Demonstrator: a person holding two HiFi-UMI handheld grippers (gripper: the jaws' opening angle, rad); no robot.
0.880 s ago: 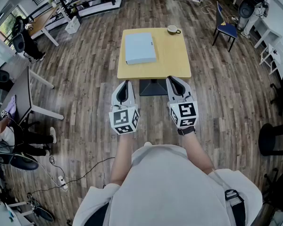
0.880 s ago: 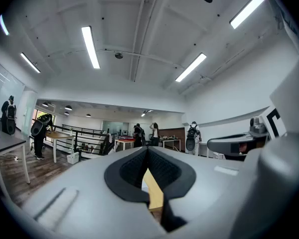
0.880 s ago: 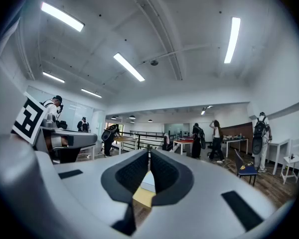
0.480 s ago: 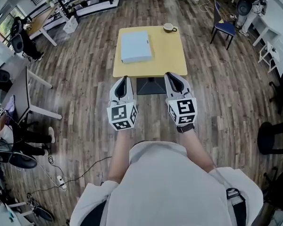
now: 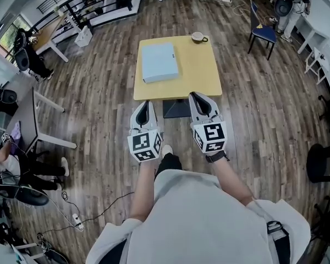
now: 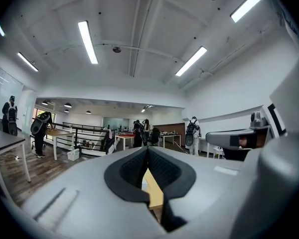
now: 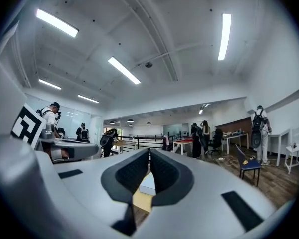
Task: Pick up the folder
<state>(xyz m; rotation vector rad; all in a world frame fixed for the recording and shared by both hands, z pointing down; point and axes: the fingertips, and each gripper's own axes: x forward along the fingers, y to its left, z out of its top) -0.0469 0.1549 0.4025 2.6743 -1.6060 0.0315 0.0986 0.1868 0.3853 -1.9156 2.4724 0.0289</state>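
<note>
A pale blue-white folder (image 5: 160, 62) lies flat on the left half of a square yellow table (image 5: 201, 70) ahead of me. My left gripper (image 5: 145, 104) and right gripper (image 5: 197, 97) are held level, side by side, just short of the table's near edge. Both are shut with nothing between the jaws. In the right gripper view a sliver of the folder (image 7: 148, 183) and the table (image 7: 141, 201) shows between the black pads. In the left gripper view only a strip of the table (image 6: 152, 192) shows there.
A cup on a saucer (image 5: 198, 37) stands at the table's far right corner. A blue chair (image 5: 262, 30) is at the back right, desks (image 5: 30, 114) and seated people at the left. Wooden floor surrounds the table.
Both grippers have drawn closer to the table's near edge as the person steps forward; a foot now shows below the grippers. The jaws stay shut.
</note>
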